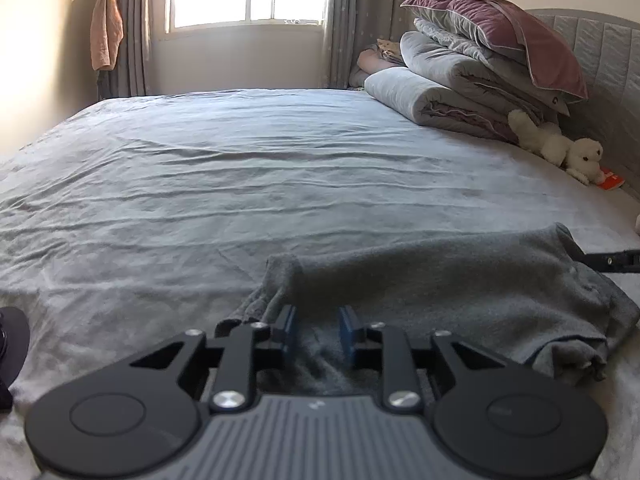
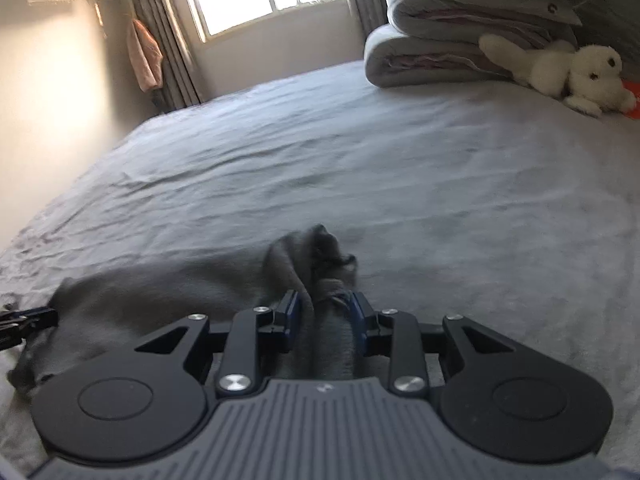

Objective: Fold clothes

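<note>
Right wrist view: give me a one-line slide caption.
Right gripper clamps a bunched edge of the grey garment on the bed sheet.

Each gripper (image 1: 317, 330) (image 2: 323, 316) — black linkage arms, silver screws, blue pads, ribbed grey housing.

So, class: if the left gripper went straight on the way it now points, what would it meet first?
The left gripper would first meet the grey garment bunched just ahead; beyond lies bare bed sheet, though depth is unclear.
</note>
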A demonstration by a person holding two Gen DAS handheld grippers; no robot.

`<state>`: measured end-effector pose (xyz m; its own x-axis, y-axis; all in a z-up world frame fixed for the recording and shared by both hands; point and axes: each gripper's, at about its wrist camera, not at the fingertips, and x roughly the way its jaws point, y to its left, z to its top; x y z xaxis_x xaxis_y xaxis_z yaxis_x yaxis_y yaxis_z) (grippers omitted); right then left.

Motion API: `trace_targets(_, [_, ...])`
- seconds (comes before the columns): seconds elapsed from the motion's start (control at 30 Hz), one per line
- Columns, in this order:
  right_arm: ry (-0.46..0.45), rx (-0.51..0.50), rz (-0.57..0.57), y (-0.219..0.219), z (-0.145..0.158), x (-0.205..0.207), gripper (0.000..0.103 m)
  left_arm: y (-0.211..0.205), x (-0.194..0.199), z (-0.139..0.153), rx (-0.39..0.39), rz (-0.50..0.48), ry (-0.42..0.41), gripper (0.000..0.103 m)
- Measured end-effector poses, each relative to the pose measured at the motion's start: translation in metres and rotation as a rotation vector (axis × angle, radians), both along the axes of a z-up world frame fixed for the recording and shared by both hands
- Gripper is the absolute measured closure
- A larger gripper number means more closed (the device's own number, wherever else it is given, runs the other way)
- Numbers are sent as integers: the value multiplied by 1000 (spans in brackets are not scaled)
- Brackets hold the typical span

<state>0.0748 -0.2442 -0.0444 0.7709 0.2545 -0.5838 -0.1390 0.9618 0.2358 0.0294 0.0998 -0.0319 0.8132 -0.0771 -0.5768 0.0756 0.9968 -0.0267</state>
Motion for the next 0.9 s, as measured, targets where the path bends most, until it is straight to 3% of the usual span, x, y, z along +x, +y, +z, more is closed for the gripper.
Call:
trace_targets(0.03, [6, -44, 1, 4, -2, 2, 79, 0, 0, 0, 6, 6, 3, 77])
trace_targets(0.13, [-15, -114, 2, 13, 0, -2, 78, 5, -1, 3, 4, 40, 10, 77])
trace_targets(0.2, [-33, -113, -7, 15, 4, -5, 75, 13, -5, 7, -31, 74, 10, 75])
trace_targets(0.27, [-54, -103, -15, 16, 8, -8, 69, 22, -10, 12, -55, 121, 10, 63])
trace_targets(0.47, [-77, -60, 1, 25, 17, -11, 63, 42, -10, 6, -138, 178, 129, 58])
trace_targets(0.67, [-117, -43, 37, 50, 24, -11, 63, 47, -7, 0, -221, 204, 192, 59])
trace_targets(0.77, [-143, -38, 68, 67, 25, -10, 65, 46, -7, -1, -242, 200, 216, 67])
trace_targets(0.9, [-153, -50, 124, 93, 24, -4, 76, 47, -4, -3, -300, 195, 240, 91])
